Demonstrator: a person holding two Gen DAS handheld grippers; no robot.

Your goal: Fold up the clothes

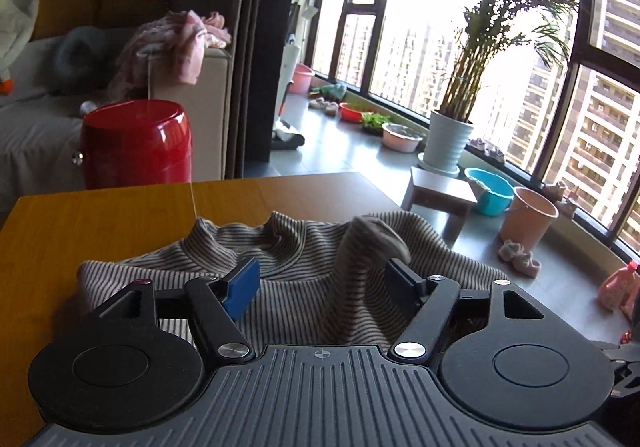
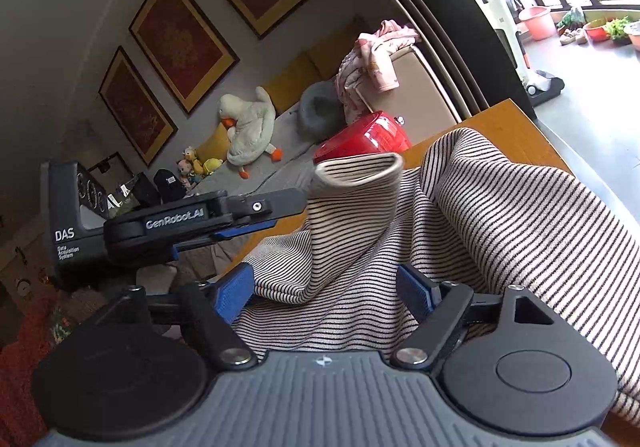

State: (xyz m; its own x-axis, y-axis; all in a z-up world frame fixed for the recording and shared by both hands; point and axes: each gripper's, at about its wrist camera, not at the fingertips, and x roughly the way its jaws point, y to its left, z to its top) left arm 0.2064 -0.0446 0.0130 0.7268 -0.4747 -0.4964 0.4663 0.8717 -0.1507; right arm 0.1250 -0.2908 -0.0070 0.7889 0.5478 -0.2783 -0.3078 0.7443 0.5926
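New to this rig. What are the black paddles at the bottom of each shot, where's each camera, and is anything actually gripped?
No robot arm here: a person holds one two-finger gripper in each hand, with a fisheye camera on each looking forward along its fingers. The black parts at the bottom are the gripper's own body and linkages.

The left wrist view shows the left gripper over a striped top on a wooden table. The right wrist view shows the right gripper over the same top, with the left gripper coming in from the side.

A sleeve stands up between the left gripper's blue pads. Both grippers are open; nothing is clamped, though cloth lies between the jaws of each.
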